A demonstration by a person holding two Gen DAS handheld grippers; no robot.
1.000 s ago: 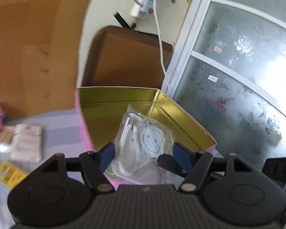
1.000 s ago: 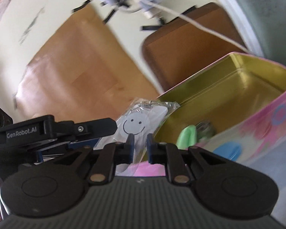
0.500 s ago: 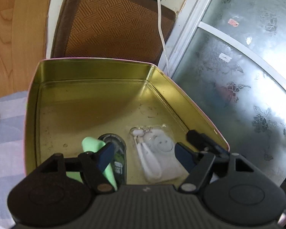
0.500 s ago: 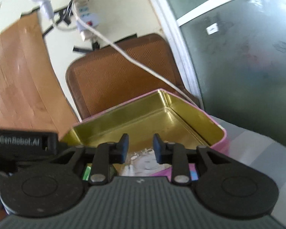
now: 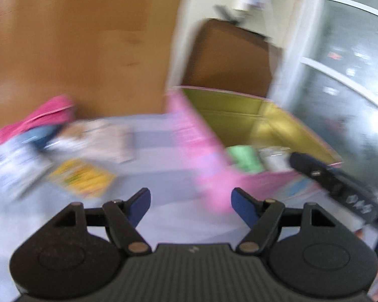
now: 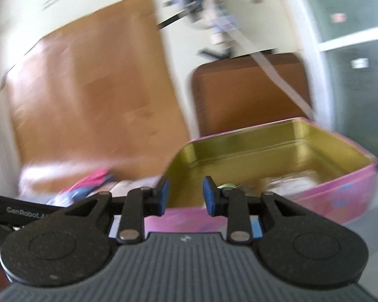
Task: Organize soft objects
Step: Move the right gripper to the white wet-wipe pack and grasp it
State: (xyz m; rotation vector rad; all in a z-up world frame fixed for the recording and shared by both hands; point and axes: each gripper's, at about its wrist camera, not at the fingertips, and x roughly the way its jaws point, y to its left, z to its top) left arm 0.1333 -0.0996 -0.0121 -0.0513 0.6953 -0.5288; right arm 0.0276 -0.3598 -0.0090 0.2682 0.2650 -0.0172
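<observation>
A pink tin (image 5: 201,151) with a gold inside (image 6: 264,148) stands on the lilac cloth. A green soft item (image 5: 244,157) and a clear packet (image 5: 273,157) lie in it; the packet also shows in the right wrist view (image 6: 289,183). My left gripper (image 5: 191,201) is open and empty, low over the cloth in front of the tin's near left corner. My right gripper (image 6: 185,196) is partly open and empty, just before the tin's near wall. Both views are blurred.
Loose items lie left of the tin: a yellow packet (image 5: 83,176), a pale packet (image 5: 100,138), a pink and blue bundle (image 5: 37,123). A wooden board (image 6: 93,100), a brown cushion (image 6: 249,95) and a glass door (image 5: 352,88) stand behind.
The smiley packet left my right gripper and now lies in the tin. My left gripper has pulled back out of the tin and swung left. My right gripper has opened wider.
</observation>
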